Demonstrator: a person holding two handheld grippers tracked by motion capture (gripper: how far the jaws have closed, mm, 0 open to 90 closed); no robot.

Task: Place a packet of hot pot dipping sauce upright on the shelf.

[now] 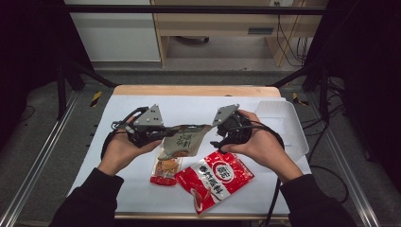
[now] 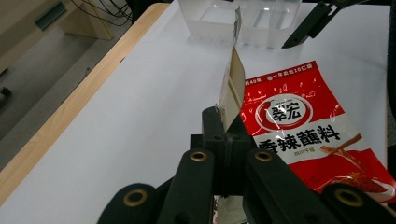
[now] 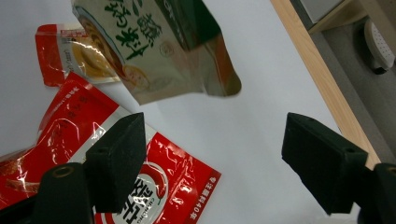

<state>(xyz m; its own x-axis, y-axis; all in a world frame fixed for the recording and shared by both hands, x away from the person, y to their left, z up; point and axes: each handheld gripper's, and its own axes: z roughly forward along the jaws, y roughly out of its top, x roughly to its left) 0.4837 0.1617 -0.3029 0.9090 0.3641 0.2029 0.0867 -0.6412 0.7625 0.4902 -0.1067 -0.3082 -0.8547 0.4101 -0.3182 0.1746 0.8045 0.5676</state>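
A green and beige snack packet (image 1: 182, 141) hangs above the white table, and my left gripper (image 1: 161, 135) is shut on its left edge. In the left gripper view the packet (image 2: 232, 84) stands edge-on, pinched between the jaws of the left gripper (image 2: 224, 123). My right gripper (image 1: 216, 139) sits at the packet's right end and is open. In the right gripper view its jaws (image 3: 215, 140) stand wide apart with nothing between them, and the packet (image 3: 154, 46) hangs just ahead. A large red sauce packet (image 1: 215, 177) lies flat below.
A small red and orange packet (image 1: 165, 171) lies partly under the held packet, next to the red one. A clear plastic tray (image 1: 283, 123) stands at the table's right. The wooden table edge (image 3: 322, 79) runs beyond the white sheet.
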